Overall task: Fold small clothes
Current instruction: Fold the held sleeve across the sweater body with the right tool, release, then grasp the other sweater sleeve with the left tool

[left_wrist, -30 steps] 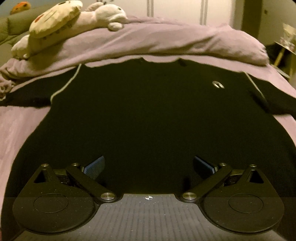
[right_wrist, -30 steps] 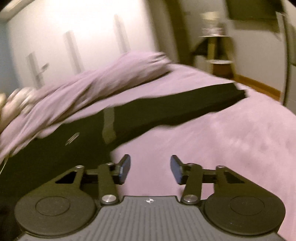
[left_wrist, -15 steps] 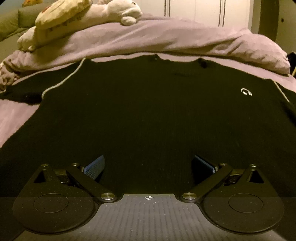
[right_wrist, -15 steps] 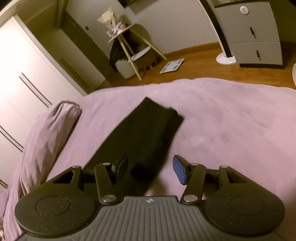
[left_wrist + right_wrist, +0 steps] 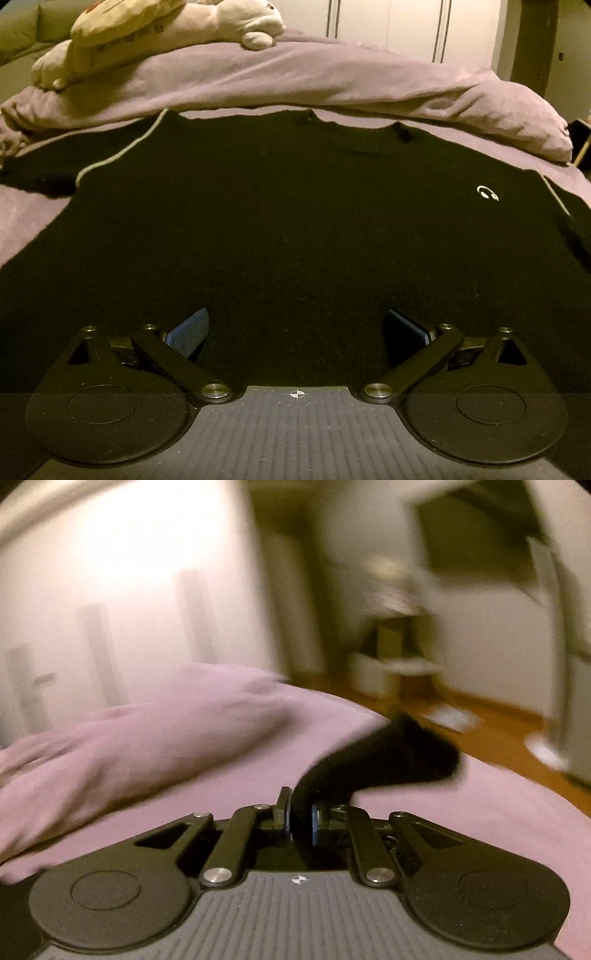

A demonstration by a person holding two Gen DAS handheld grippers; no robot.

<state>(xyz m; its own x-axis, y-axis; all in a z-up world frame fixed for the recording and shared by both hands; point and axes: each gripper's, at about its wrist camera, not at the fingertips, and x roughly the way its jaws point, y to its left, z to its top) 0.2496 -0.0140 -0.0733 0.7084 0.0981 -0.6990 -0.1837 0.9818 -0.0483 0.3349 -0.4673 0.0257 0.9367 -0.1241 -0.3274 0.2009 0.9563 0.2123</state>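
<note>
Sweater, black with pale seam lines and a small white logo on the chest, lies flat on the purple bed. My left gripper hovers over its hem, fingers spread. My right gripper is pinching the sleeve, its cuff lifted off the bed.

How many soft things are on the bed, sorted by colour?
Black: 1, the sweater, its sleeve pinched in the right tool.
Purple: 1, the duvet.
Cream: 2, the plush toys.
Total: 4.
</note>
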